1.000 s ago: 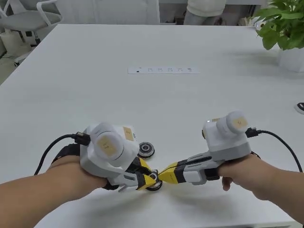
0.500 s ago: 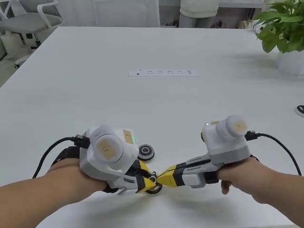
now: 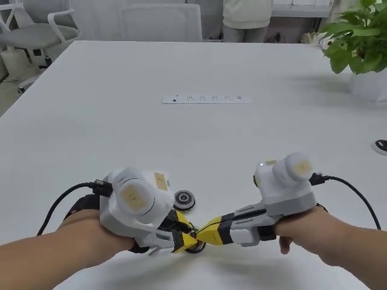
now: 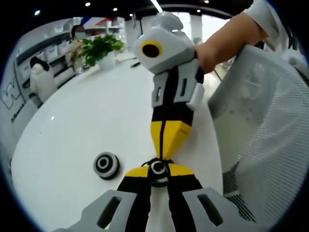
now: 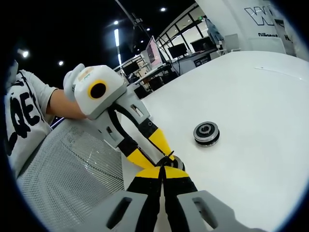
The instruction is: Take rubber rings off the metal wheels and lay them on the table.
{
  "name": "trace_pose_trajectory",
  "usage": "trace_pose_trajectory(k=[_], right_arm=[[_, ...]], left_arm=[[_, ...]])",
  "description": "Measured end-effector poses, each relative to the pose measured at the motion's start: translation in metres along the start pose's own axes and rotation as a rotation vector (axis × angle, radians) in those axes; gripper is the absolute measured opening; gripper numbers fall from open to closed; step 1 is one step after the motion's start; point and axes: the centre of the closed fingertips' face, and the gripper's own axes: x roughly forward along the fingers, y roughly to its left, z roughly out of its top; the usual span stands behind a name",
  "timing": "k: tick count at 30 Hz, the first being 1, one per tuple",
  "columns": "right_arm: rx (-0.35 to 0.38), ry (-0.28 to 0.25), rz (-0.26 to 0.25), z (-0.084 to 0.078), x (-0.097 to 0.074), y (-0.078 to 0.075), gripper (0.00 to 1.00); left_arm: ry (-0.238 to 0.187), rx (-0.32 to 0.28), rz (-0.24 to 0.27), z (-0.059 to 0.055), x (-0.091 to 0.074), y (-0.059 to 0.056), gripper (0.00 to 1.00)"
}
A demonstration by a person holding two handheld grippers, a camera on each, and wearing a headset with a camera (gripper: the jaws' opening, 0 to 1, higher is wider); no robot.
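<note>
A small metal wheel (image 4: 158, 168) sits near the table's front edge, and my left gripper (image 4: 158, 172) is shut on it from both sides. My right gripper (image 5: 163, 170) meets it head-on, tips shut on the thin black rubber ring (image 5: 166, 157) at the wheel's rim. In the head view the left gripper (image 3: 186, 240) and right gripper (image 3: 202, 232) touch tip to tip over the wheel (image 3: 195, 246). A second wheel (image 3: 183, 199) with its black ring on lies flat just beyond them; it is the second wheel (image 4: 106, 165) and the second wheel (image 5: 206, 132) in the gripper views.
A white power strip (image 3: 206, 99) lies mid-table. A potted plant (image 3: 357, 36) stands at the far right corner. Office chairs (image 3: 36, 27) and a person (image 3: 245, 12) are past the far edge. A mesh chair (image 4: 260, 121) is right behind the table's near edge.
The head camera has tipped, so the whole picture has shifted down. Both grippers keep the same hold at the wheel; the second wheel has not moved.
</note>
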Motion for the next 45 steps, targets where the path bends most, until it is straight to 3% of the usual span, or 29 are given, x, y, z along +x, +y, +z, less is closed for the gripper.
trace_pose_trajectory(k=[9, 19, 23, 33, 45], right_arm=[[0.003, -0.008, -0.02, 0.001, -0.001, -0.005, 0.0], [0.01, -0.014, -0.02, 0.003, -0.001, -0.004, 0.0], [0.011, -0.022, -0.029, 0.005, -0.002, -0.007, 0.0], [0.016, -0.035, -0.033, 0.008, -0.004, -0.008, 0.0], [0.018, -0.036, -0.023, 0.01, -0.003, -0.007, 0.0]], left_arm=[[-0.016, 0.016, -0.015, 0.001, 0.0, 0.0, 0.13], [-0.038, -0.035, -0.038, 0.004, -0.004, -0.001, 0.2], [-0.066, -0.067, -0.048, 0.01, -0.008, -0.002, 0.3], [-0.09, -0.095, -0.04, 0.01, -0.022, -0.001, 0.33], [-0.117, -0.109, -0.017, 0.006, -0.045, 0.002, 0.46]])
